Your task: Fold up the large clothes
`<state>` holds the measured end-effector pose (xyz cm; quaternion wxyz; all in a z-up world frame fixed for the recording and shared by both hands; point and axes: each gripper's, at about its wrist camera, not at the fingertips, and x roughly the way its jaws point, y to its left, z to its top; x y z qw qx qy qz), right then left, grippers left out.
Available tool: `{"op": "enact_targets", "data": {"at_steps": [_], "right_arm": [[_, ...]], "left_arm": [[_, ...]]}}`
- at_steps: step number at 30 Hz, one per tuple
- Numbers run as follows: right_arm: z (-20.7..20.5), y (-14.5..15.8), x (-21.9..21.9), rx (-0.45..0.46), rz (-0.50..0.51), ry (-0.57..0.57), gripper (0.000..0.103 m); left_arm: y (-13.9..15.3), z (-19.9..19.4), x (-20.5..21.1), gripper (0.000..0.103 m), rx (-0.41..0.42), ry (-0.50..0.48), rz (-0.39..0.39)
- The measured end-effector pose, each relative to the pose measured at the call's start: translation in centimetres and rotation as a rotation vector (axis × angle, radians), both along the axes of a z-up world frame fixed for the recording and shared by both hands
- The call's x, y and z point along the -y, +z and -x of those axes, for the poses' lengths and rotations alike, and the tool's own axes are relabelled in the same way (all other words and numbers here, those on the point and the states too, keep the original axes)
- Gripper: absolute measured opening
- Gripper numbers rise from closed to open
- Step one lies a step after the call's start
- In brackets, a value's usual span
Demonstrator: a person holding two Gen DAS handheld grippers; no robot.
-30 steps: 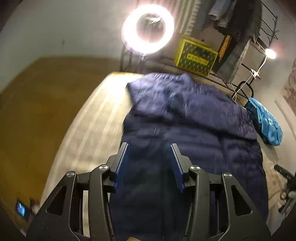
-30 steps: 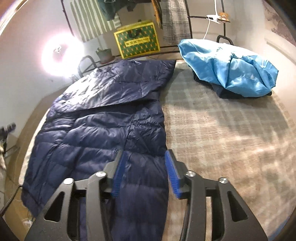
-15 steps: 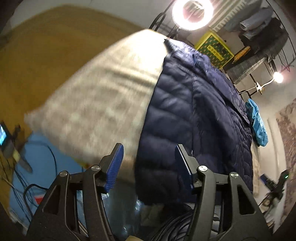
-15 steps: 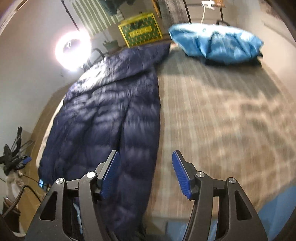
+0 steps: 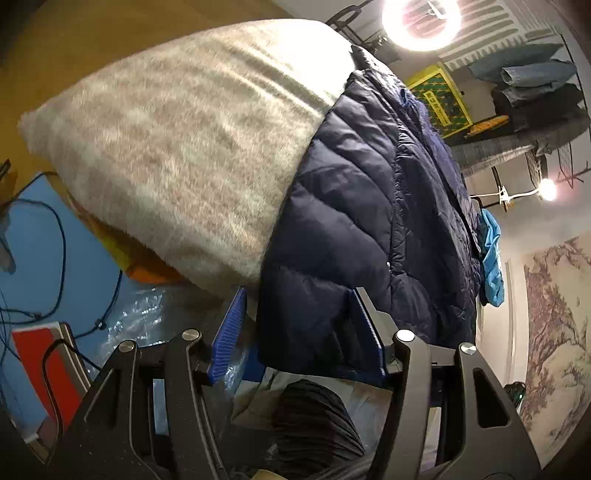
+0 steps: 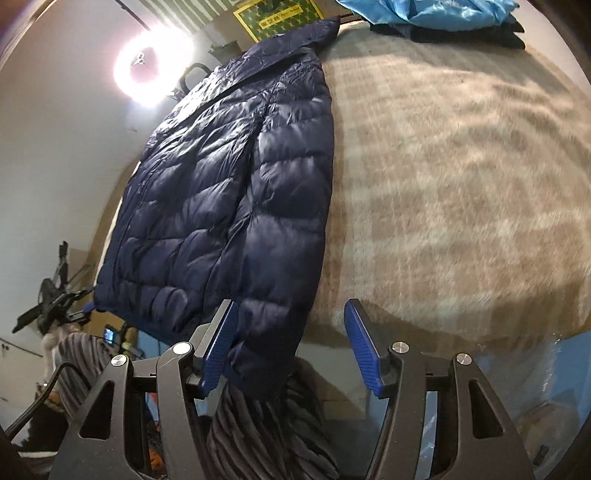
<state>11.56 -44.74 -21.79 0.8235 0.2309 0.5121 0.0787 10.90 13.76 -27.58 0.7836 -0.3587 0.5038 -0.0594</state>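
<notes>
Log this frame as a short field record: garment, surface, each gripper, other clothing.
garment: navy puffer jacket, spread flat, hem hanging over the near edge
surface: beige plaid blanket
left gripper: open, at the jacket hem, holding nothing
right gripper: open, at the hem corner, holding nothing
other clothing: light blue jacket at the far end

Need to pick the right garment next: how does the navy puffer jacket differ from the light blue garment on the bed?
The navy puffer jacket is spread flat and long, its hem hanging over the bed's near edge at the open grippers; the light blue garment lies bunched at the far end. The navy one is quilted and dark; the blue one looks smooth and bright. Both rest on the plaid blanket.
</notes>
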Motion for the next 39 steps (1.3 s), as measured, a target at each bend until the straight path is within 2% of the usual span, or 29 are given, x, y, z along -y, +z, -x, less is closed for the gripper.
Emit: {"op": "enact_targets", "data": {"at_steps": [5, 10, 13, 15, 17, 22, 25, 27, 29, 33, 39], "right_arm": [[0.6, -0.3, -0.4, 0.025, -0.045, 0.020, 0.068], [1.8, -1.3, -0.4, 0.009, -0.129, 0.044, 0.068], [2.0, -1.9, 0.0, 0.009, -0.147, 0.019, 0.068], [2.0, -2.3, 0.2, 0.009, -0.198, 0.002, 0.068], [1.8, -2.5, 0.0, 0.001, -0.223, 0.004, 0.068], [0.9, -2.3, -1.7, -0.014, -0.201, 0.060, 0.064], [0.3, -2.1, -2.5, -0.021, -0.211, 0.079, 0.052], [-0.3, -2.1, -2.9, -0.030, -0.214, 0.089, 0.025], [-0.4, -1.7, -2.9, -0.032, -0.214, 0.087, 0.012], [-0.3, -0.4, -2.7, -0.006, -0.243, 0.070, 0.007], [0.2, 2.4, -2.5, 0.048, -0.265, 0.058, 0.006]], "left_arm": [[-0.6, 0.5, 0.2, 0.059, -0.005, 0.042, 0.078], [-0.8, 0.8, 0.6, 0.059, -0.009, 0.056, 0.096], [-1.1, 0.6, 0.7, 0.059, -0.013, 0.058, 0.111], [-1.1, 0.3, 0.8, 0.059, -0.012, 0.055, 0.116], [-1.1, 0.3, 1.0, 0.052, -0.009, 0.050, 0.116], [-1.0, 0.5, 1.2, 0.033, -0.017, 0.032, 0.132], [-0.7, 0.3, 1.3, 0.020, -0.023, 0.016, 0.139], [-0.1, 0.2, 1.5, 0.015, -0.012, 0.002, 0.128], [0.8, 0.2, 1.7, 0.011, 0.010, -0.015, 0.111], [2.8, 0.4, 1.6, 0.008, 0.063, -0.033, 0.094], [5.8, 1.0, 0.6, 0.006, 0.137, -0.013, 0.141]]}}
